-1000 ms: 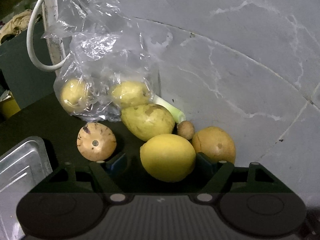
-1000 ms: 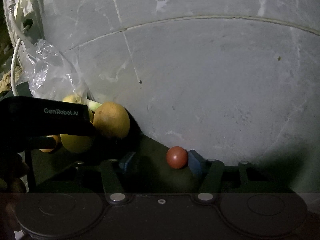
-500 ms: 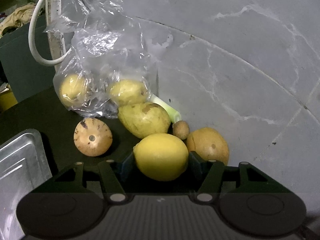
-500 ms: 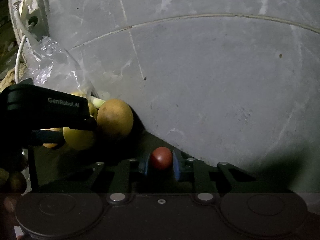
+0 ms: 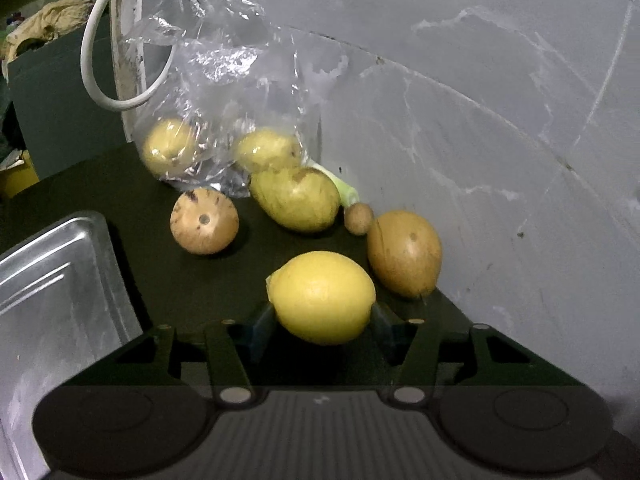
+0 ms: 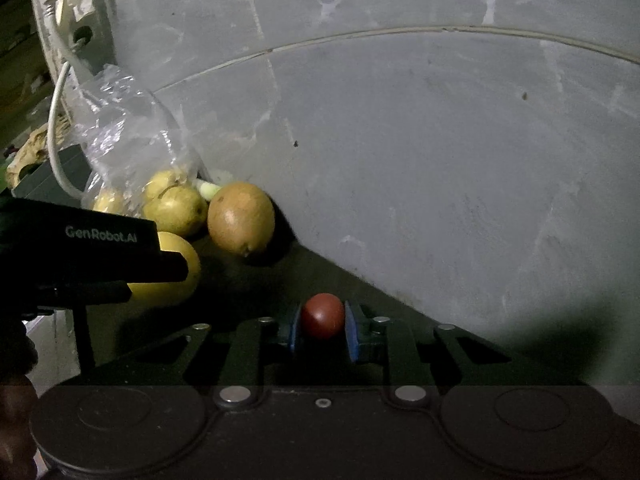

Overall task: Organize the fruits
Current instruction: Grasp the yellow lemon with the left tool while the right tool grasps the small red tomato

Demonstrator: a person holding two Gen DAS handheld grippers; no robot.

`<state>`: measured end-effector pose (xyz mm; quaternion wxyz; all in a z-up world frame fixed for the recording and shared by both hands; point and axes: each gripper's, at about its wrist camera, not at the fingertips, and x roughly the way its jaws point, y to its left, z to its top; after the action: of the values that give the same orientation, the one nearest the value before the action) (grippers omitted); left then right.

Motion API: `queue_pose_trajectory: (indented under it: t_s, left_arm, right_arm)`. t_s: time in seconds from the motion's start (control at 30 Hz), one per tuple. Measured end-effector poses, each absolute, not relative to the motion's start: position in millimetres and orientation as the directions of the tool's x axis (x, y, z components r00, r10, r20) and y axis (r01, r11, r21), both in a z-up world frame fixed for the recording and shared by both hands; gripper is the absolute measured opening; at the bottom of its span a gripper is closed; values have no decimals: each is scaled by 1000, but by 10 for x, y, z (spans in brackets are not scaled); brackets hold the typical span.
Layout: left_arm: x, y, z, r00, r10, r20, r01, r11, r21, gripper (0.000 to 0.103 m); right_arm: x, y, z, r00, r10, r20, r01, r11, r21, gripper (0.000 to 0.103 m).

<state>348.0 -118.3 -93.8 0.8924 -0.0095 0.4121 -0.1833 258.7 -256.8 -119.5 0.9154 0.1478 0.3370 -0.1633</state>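
Left wrist view
Left tongs [image 5: 322, 316]: clamped on the big yellow lemon [image 5: 322, 297], one finger on each side, so it cannot roll away.
Where the lemon is: it seems lifted a little above the dark tabletop [image 5: 120, 196], in front of the other fruits.
Brown-yellow fruit [image 5: 404, 252]: just beside the lemon, close to the grey wall [image 5: 480, 140]. The wall stops it from rolling.
Tiny brown fruit [image 5: 359, 219]: tucked between the brown-yellow fruit and the long yellow-green fruit [image 5: 295, 199].
Spotted round fruit [image 5: 204, 222]: sits alone, a bit left of the pile.
Plastic bag [image 5: 216, 92]: leans on the wall and has two yellow fruits inside.
Metal tray [image 5: 52, 280]: on the left, near the tongs. My guess is that the fruits should go there.

Right wrist view
Right tongs [image 6: 322, 322]: squeezed together on the small red fruit [image 6: 322, 315], with a blue pad on each side. The fruit is small, so the pads are close together.
Where the red fruit is: low over the tabletop, near the wall, well apart from the yellow pile.
Other tongs: the black body at the left edge is the left one, with the lemon half hidden behind it.
What comes next: I think both fruits get carried to the tray.
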Motion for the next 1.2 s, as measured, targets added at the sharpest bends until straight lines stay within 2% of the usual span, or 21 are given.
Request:
queue_pose_trajectory:
  t_s: [0.2,0.27,0.33,0.5,0.7,0.9,1.2]
  left_arm:
    - [3454,-1191,-937,597,-333,-730,322,933,-162,58]
    - [3472,-1225,-917,613,-322,-722,322,936,-144,62]
    - [3506,-1270,-896,626,-312,-714,325,937,-124,74]
    - [3653,-1397,-880,643,-286,-710,327,941,-83,76]
    - [3825,-1469,-888,649,-275,-709,330,942,-63,76]
    - [3888,-1462,-900,637,-296,-711,329,939,-97,66]
    - [3754,-1396,-864,631,-295,-717,321,941,-104,64]
  right_arm:
    - [2475,-2518,-1177,721,-170,-672,373,912,170,24]
    - [2451,-2513,-1175,722,-161,-673,363,916,170,24]
    - [2427,-2520,-1170,722,-157,-674,359,917,171,24]
    - [2423,-2554,-1168,722,-147,-676,345,923,168,24]
    - [2463,-2588,-1177,727,-139,-673,326,932,160,24]
    - [2553,-2599,-1204,735,-112,-669,289,944,160,24]
    - [2653,-2577,-1202,736,-78,-672,251,954,163,24]
